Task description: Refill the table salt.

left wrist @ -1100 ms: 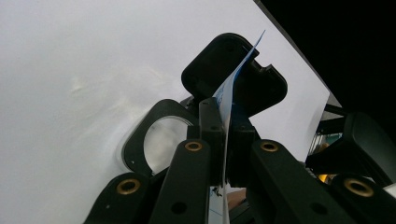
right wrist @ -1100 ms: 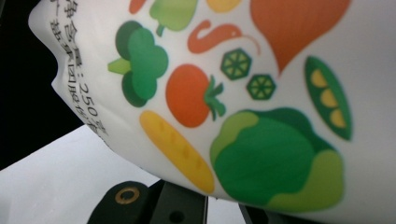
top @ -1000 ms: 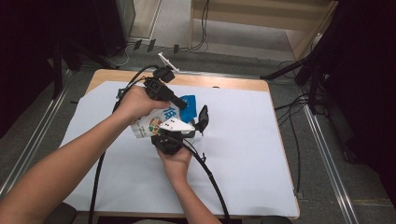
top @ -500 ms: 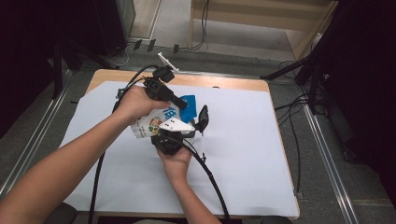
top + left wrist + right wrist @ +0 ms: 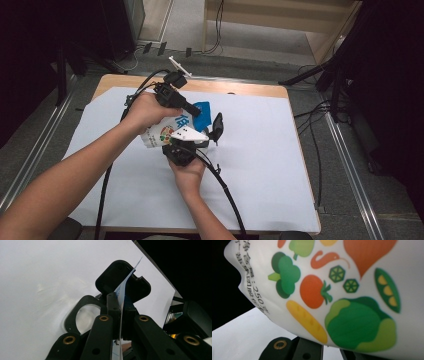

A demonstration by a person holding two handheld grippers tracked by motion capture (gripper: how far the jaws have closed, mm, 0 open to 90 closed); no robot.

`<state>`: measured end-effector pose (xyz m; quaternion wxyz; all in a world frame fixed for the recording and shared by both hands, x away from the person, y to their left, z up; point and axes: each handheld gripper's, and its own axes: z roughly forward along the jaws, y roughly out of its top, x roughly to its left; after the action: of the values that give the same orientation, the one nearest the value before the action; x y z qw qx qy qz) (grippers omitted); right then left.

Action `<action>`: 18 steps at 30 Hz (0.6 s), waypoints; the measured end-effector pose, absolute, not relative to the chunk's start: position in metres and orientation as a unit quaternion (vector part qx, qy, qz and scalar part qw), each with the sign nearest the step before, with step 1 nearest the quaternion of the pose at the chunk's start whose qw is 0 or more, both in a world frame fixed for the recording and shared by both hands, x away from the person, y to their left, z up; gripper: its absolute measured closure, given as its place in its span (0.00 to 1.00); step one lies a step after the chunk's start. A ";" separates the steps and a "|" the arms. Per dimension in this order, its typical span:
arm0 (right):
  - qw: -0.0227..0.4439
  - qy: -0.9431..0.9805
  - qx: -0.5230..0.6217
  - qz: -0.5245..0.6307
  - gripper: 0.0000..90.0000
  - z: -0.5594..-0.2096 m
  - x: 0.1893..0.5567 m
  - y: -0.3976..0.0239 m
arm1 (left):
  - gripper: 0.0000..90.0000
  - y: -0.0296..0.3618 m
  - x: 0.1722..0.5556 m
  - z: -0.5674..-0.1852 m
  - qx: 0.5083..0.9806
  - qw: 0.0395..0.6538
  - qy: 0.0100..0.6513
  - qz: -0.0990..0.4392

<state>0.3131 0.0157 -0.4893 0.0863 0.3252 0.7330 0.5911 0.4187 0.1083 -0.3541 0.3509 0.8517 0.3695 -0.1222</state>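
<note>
Both claws are clamped on the white plastic pouch printed with vegetables, the left claw pinching its thin top edge and the right claw gripping its lower edge, apparently to hold it taut above the white-covered table.

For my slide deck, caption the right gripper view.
Close-up of a white pouch printed with cartoon vegetables, resting just above the right gripper's shut black jaws.

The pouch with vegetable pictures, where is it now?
In the high view, the pouch is held above the white sheet, left of centre, between both grippers.
</note>
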 end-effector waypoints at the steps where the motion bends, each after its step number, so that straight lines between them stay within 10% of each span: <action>1: 0.087 0.732 0.326 0.592 1.00 -0.490 0.313 0.016 | 1.00 0.108 0.419 -0.354 0.851 0.351 0.370 -0.123; 18: 0.086 0.733 0.330 0.588 1.00 -0.491 0.312 0.014 | 1.00 0.104 0.421 -0.358 0.852 0.345 0.375 -0.120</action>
<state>0.3125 0.0138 -0.4909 0.0860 0.3300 0.7333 0.5882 0.4213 0.1045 -0.3581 0.3447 0.8520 0.3751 -0.1205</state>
